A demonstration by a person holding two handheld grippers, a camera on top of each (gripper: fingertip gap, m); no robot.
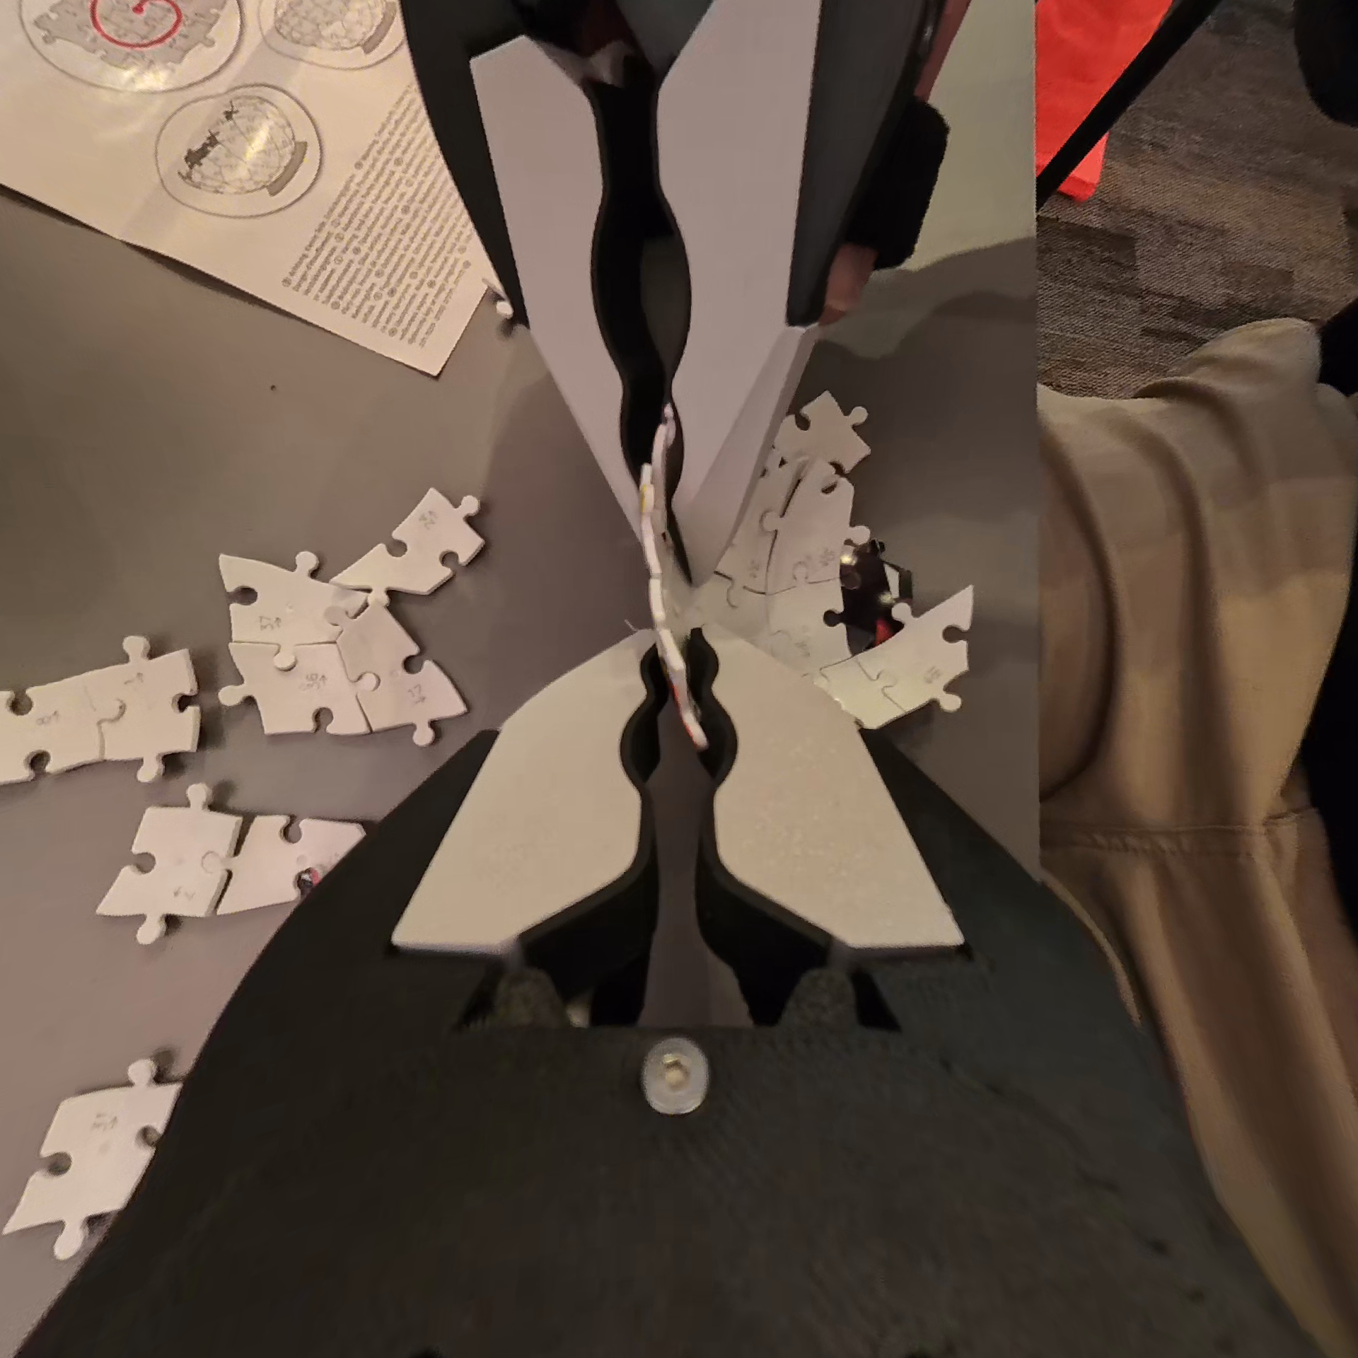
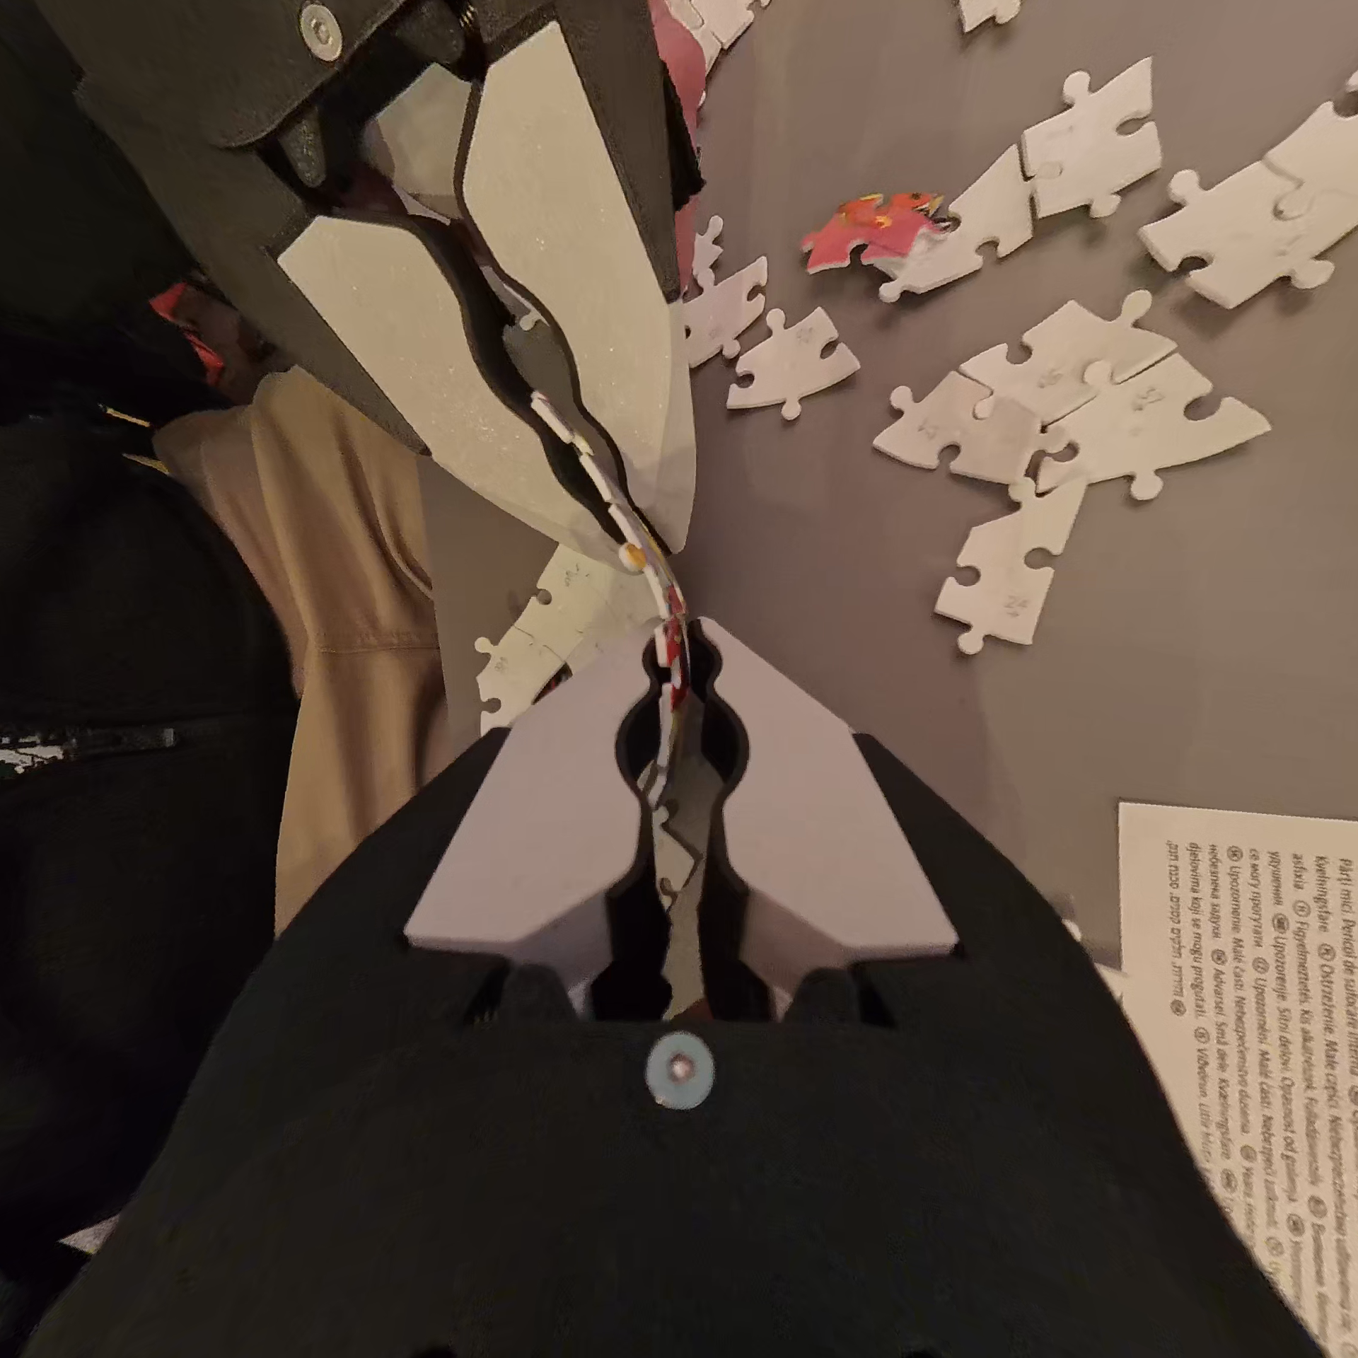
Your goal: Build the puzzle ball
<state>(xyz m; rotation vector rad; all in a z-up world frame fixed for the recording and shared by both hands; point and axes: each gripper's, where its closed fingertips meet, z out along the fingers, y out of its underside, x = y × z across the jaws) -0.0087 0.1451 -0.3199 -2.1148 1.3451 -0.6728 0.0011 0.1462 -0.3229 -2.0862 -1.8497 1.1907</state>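
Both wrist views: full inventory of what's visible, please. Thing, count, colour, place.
curved strip of joined pieces: one, white back with a colourful printed edge, held off the table between both grippers
assembled shell section: one, white backs up, on the table behind the gripper tips
loose pieces and small clusters: several, white, scattered on the table
face-up piece: one, red and pink, among the loose ones
instruction sheet: one, white, printed, at the table's far side
table: one, grey
beige garment: one, by the table edge
left gripper: shut on the strip
right gripper: shut on the strip
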